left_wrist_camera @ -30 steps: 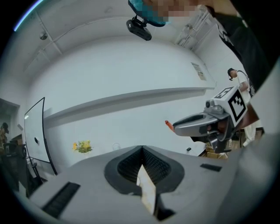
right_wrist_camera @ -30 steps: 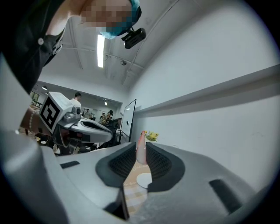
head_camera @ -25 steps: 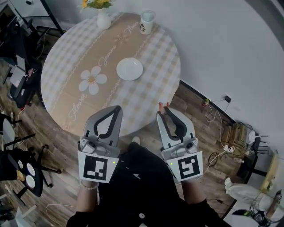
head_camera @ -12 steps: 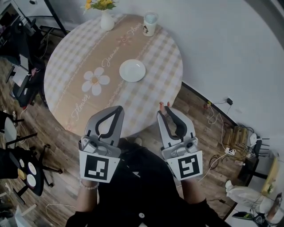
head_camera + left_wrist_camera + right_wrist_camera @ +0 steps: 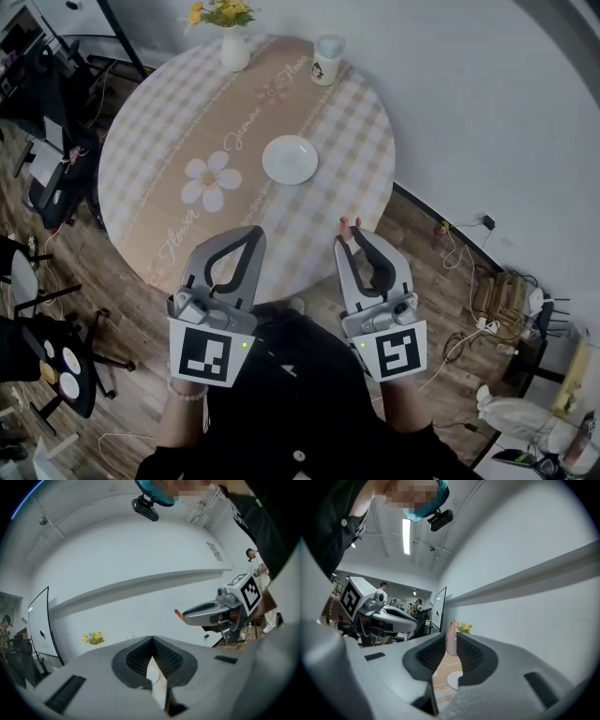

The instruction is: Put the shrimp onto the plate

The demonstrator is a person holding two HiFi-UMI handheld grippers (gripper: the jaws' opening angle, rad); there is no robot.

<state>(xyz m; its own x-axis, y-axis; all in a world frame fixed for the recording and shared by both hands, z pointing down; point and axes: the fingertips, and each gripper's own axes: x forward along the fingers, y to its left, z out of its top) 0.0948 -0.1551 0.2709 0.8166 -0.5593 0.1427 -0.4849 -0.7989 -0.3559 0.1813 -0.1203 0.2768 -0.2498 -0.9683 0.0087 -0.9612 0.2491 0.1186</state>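
Filling most of the head view, the round table (image 5: 150,141) stood ahead of the person, with both grippers hanging just off its near edge, over the wooden floor (image 5: 103,394). The right gripper (image 5: 350,239) had its jaws clamped on the shrimp (image 5: 451,637), whose pink end stuck out past the tips. The left gripper (image 5: 251,234) had its jaws pressed together with nothing between them. The white plate (image 5: 290,159) lay bare near the middle of the tabletop, a little toward the right edge and well apart from the shrimp. A vase (image 5: 234,52) of yellow flowers and a cup (image 5: 328,47) stood at the far edge, beyond the plate.

The main danger looked to be a drop short of the table. Only a small part of the shrimp seemed pinched, so a jolt on the way could have let it slip to the floor. A release made too high or off centre could have sent it bouncing or sliding past the plate's rim onto the tabletop. Overreaching seemed a lesser risk, since the cup and vase stood well beyond the plate.
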